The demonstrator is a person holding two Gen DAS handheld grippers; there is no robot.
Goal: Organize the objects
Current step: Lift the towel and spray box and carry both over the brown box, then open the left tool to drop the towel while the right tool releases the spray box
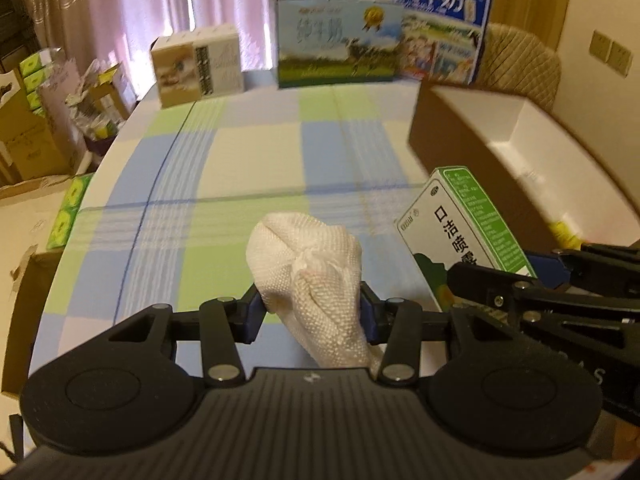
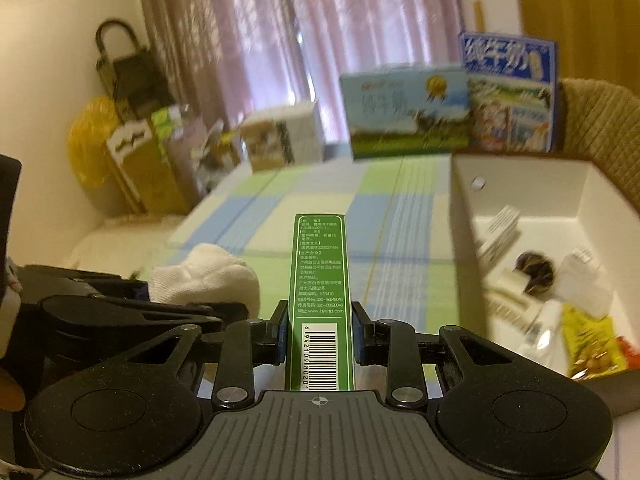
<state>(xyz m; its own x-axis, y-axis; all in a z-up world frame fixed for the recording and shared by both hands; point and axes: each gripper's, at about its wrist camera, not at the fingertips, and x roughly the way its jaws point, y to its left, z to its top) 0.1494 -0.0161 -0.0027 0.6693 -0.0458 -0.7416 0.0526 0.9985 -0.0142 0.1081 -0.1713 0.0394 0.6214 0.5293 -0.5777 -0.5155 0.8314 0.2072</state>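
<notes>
Right gripper (image 2: pixel 319 334) clenched on upright green medicine box (image 2: pixel 321 280), open storage box (image 2: pixel 520 184) at frame right; left gripper (image 1: pixel 310 312) grasping white cloth bundle (image 1: pixel 308 256).

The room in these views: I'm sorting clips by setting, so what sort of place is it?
Probably a lived-in home room: a table with a checked cloth, pink curtains at the window, and milk cartons beside a padded chair.

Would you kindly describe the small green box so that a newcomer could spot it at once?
Start at the checked tablecloth and the open white-lined box on its right. Just left of that box, the right claw holds the small green box above the cloth. It is slim, green and white, with a barcode, unlike the white cloth bundle beside it.
</notes>
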